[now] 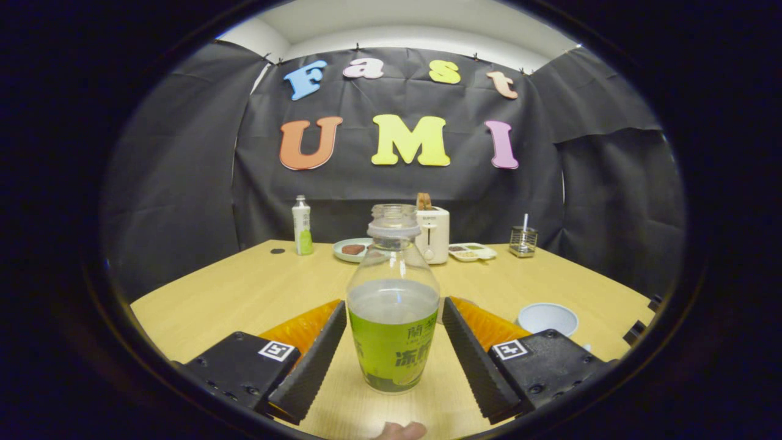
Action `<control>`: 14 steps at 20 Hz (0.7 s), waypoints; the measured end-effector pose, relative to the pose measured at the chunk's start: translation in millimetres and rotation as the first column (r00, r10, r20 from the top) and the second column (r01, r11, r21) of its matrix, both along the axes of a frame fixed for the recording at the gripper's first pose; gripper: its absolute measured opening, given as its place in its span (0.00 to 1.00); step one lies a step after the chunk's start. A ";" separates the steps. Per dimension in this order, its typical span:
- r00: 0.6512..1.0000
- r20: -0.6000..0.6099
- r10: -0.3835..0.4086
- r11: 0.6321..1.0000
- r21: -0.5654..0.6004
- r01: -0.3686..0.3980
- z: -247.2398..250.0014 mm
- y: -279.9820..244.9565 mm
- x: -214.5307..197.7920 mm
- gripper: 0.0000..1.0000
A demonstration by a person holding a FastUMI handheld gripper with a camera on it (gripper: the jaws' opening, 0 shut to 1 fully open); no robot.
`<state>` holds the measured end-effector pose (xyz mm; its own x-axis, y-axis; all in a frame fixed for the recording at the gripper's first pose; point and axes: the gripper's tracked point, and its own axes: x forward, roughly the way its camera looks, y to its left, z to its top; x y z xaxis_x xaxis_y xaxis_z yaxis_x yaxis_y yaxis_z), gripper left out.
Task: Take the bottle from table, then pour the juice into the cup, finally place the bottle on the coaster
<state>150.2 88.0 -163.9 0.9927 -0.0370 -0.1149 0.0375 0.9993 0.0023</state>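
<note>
step: grasp | gripper: we hold its jaws apart, flanking the bottle | bottle upright on the counter's near edge, uncapped, cup beside | risk: uneven closing tips it, spilling juice

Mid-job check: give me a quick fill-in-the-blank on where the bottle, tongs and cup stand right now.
1. The juice bottle stands upright on the wooden table, ____ the two fingers of the tongs.
2. The tongs are ____, with a gap on each side of the bottle.
3. The bottle's mouth has no ____ on it.
4. The pale cup sits beyond the ____ finger.

Missing words: between; open; cap; right
</note>
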 end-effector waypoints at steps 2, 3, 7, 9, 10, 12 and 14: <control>1.000 0.003 -0.001 1.000 -0.017 0.001 2.3 2.0 3.1 0.99; 1.000 0.013 -0.007 0.999 -0.031 0.008 6.5 1.8 0.8 0.89; 1.000 0.003 -0.020 0.999 0.028 0.020 7.8 -4.3 -5.9 0.81; 1.000 0.015 -0.008 0.997 0.074 0.007 17.1 -3.1 -10.7 0.81; 1.000 0.023 -0.006 0.996 0.092 0.004 22.7 -1.8 -12.2 0.81; 0.999 0.045 0.008 0.992 0.129 -0.013 38.8 1.4 -16.5 0.81; 0.998 0.063 0.031 0.982 0.186 -0.042 56.1 6.5 -18.8 0.81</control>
